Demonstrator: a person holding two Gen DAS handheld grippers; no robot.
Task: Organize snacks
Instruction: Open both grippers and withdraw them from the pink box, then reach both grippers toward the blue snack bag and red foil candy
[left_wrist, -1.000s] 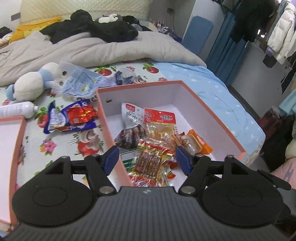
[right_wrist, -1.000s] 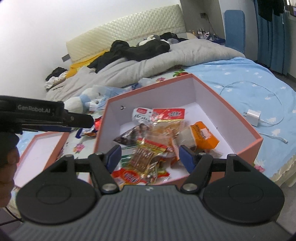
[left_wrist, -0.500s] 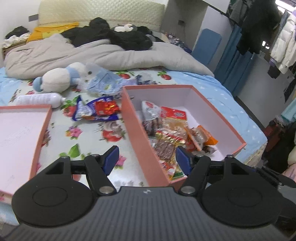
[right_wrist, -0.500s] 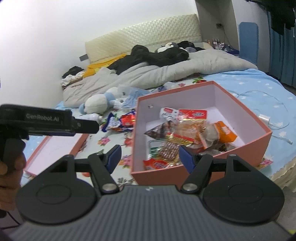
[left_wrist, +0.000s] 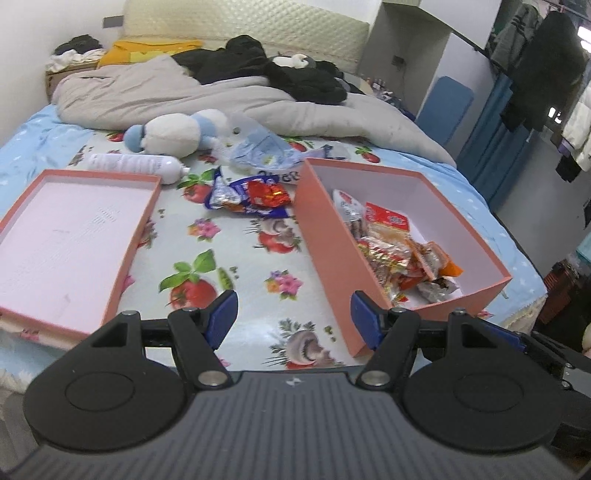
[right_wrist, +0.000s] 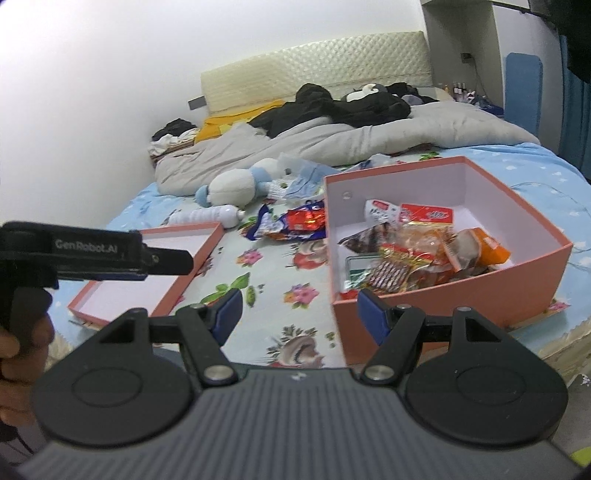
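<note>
A salmon-pink box (left_wrist: 325, 236) (right_wrist: 461, 291) sits on the bed at the right and holds several snack packets (left_wrist: 399, 254) (right_wrist: 413, 243). A blue and red snack bag (left_wrist: 251, 194) (right_wrist: 291, 221) lies on the floral sheet left of the box. My left gripper (left_wrist: 293, 321) is open and empty, near the bed's front edge, left of the box's near corner. My right gripper (right_wrist: 297, 314) is open and empty, just in front of the box's near left corner. The left gripper's body (right_wrist: 92, 254) shows at the left of the right wrist view.
The box lid (left_wrist: 70, 240) (right_wrist: 155, 269) lies upturned at the left. A white bottle (left_wrist: 136, 166), a plush toy (left_wrist: 173, 131), a clear plastic bag (left_wrist: 266, 151) and a grey duvet (left_wrist: 221, 99) lie farther back. A charger cable lies right of the box.
Both grippers have pulled back and up from over the box to the bed's front edge. Both stayed open and empty. The lid has come into view.
</note>
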